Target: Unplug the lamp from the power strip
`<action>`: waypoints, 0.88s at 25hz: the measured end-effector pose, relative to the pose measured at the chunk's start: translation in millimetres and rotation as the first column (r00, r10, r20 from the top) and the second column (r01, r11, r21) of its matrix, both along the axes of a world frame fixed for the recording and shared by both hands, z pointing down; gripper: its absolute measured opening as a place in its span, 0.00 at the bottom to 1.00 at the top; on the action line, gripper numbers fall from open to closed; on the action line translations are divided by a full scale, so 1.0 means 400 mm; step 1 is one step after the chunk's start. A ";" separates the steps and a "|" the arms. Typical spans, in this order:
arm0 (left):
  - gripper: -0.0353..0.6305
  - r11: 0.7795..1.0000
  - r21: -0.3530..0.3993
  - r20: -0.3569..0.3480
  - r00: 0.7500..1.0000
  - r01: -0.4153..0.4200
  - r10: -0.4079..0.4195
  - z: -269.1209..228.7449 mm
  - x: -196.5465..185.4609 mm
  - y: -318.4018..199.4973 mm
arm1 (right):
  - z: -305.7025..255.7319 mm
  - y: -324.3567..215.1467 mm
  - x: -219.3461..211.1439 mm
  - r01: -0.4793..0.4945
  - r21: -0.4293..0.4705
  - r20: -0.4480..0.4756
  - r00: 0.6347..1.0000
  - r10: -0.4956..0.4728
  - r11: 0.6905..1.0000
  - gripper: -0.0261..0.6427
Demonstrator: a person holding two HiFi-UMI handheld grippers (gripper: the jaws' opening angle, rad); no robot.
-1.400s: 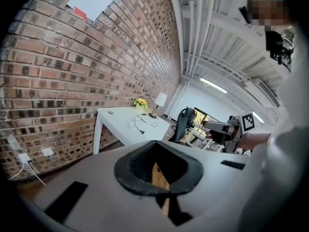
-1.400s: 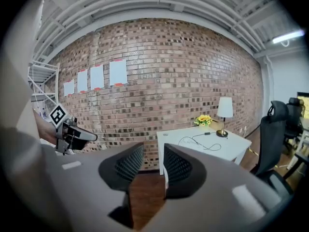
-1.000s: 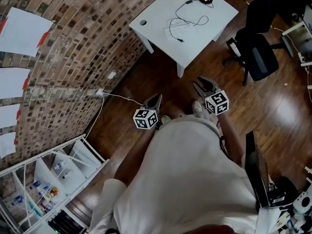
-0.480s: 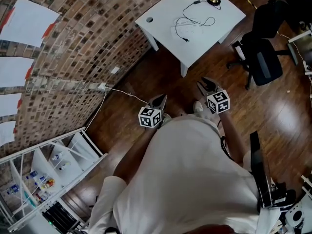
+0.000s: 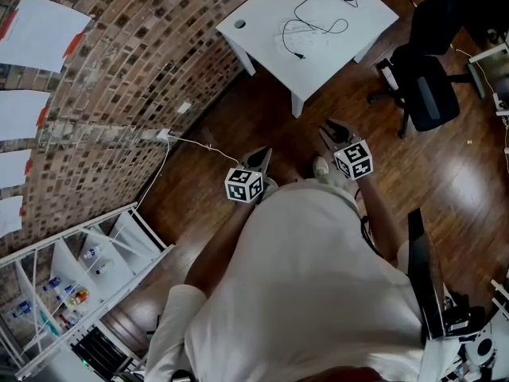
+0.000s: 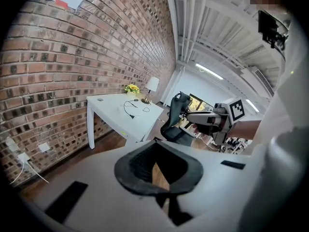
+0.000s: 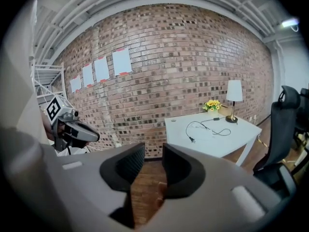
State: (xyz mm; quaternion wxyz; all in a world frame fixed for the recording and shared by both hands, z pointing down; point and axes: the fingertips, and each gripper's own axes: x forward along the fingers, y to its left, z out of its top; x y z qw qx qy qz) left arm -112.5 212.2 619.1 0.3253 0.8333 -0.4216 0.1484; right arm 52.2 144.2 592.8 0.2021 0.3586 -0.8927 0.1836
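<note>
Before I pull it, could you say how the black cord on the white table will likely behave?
Probably floppy: the black cord lies in loose loops. Thin, so likely light. A hard tug might tip the slim lamp.

Rough red-brown brick wall [image 5: 135, 46] bears smooth white paper sheets [image 5: 36, 32]. Beside the wall, the dark wooden plank floor [image 5: 469, 173] is glossy, the white rectangular table [image 5: 258, 14] matt.

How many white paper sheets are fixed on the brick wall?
4, in one row on the brick wall at the head view's left edge: first sheet at top, second sheet, third sheet, fourth sheet below it. More may be out of frame.
</note>
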 end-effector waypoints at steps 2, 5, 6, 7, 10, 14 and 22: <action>0.06 1.000 -0.001 -0.003 1.000 0.003 -0.003 0.001 0.002 0.002 | -0.004 0.001 0.004 0.002 0.004 -0.005 1.000 -0.002 1.000 0.19; 0.06 1.000 -0.003 -0.004 1.000 0.003 -0.003 0.000 0.006 0.008 | -0.010 0.000 0.011 -0.002 0.011 -0.013 1.000 0.002 1.000 0.18; 0.06 1.000 -0.003 -0.005 1.000 0.003 -0.003 0.000 0.008 0.009 | -0.012 -0.001 0.014 -0.004 0.013 -0.013 1.000 0.004 1.000 0.18; 0.06 1.000 -0.003 -0.005 1.000 0.002 -0.002 0.000 0.009 0.010 | -0.014 -0.003 0.016 -0.006 0.015 -0.012 1.000 0.007 1.000 0.17; 0.06 1.000 -0.006 -0.003 1.000 0.004 -0.004 0.003 0.009 0.014 | -0.018 -0.006 0.019 -0.012 0.021 -0.011 1.000 0.012 1.000 0.17; 0.06 1.000 -0.013 0.002 1.000 0.005 -0.005 0.007 0.009 0.019 | -0.020 -0.008 0.021 -0.015 0.043 -0.026 1.000 0.016 0.999 0.17; 0.06 1.000 -0.016 0.012 1.000 0.002 -0.002 0.012 0.011 0.023 | -0.020 -0.007 0.022 -0.014 0.047 -0.026 1.000 0.016 0.999 0.17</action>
